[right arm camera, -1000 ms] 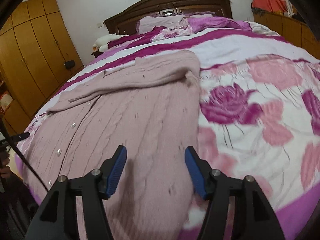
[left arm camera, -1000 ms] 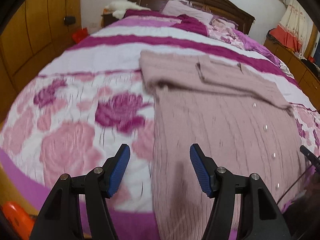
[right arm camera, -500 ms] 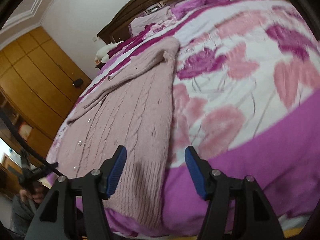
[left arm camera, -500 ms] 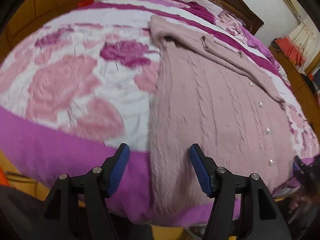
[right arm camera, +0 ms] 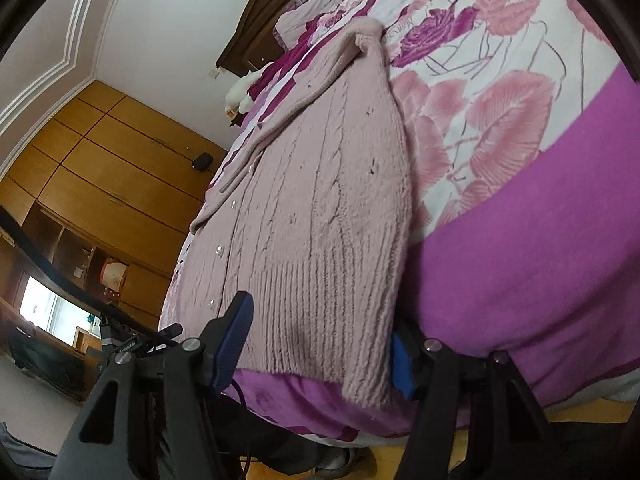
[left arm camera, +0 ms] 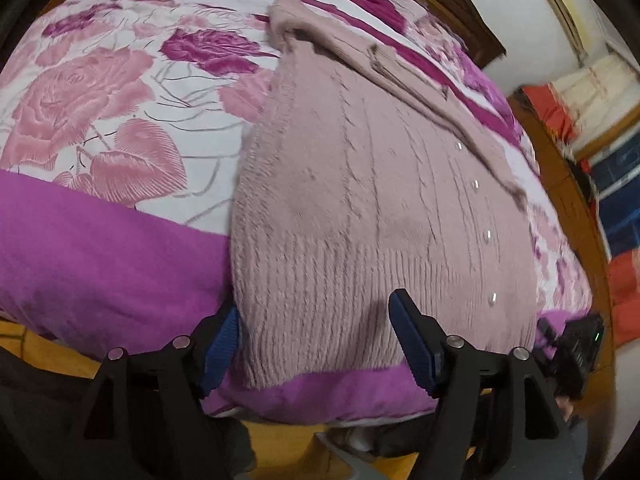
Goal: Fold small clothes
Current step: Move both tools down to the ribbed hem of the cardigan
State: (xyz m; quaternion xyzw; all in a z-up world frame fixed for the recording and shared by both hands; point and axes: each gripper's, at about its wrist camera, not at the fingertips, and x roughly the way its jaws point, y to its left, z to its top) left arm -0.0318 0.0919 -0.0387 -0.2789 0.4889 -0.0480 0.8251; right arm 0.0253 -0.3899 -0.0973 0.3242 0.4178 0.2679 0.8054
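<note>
A pale pink cable-knit cardigan (left arm camera: 360, 184) lies flat on the floral bedspread (left arm camera: 100, 240), with its ribbed hem at the bed's near edge and pearl buttons (left arm camera: 487, 236) down its right side. My left gripper (left arm camera: 316, 344) straddles the hem's left corner. Its jaws are opening, the knit is between them and the pads do not press on it. In the right wrist view the cardigan (right arm camera: 320, 208) runs away from my right gripper (right arm camera: 318, 352). That gripper is open around the hem's right corner, and the knit partly hides its right pad.
The bed's near edge drops to a wooden floor (left arm camera: 280, 448) just below both grippers. A dark headboard (right arm camera: 256, 40) and pillows (right arm camera: 304, 16) stand at the far end. Wooden wardrobes (right arm camera: 120, 168) line one side. Bare bedspread (right arm camera: 520, 240) lies on both sides of the cardigan.
Both grippers have dropped and tipped down towards the bed's near edge, and they now reach the hem's corners. The left jaws stand wider than before. The cardigan has not moved.
</note>
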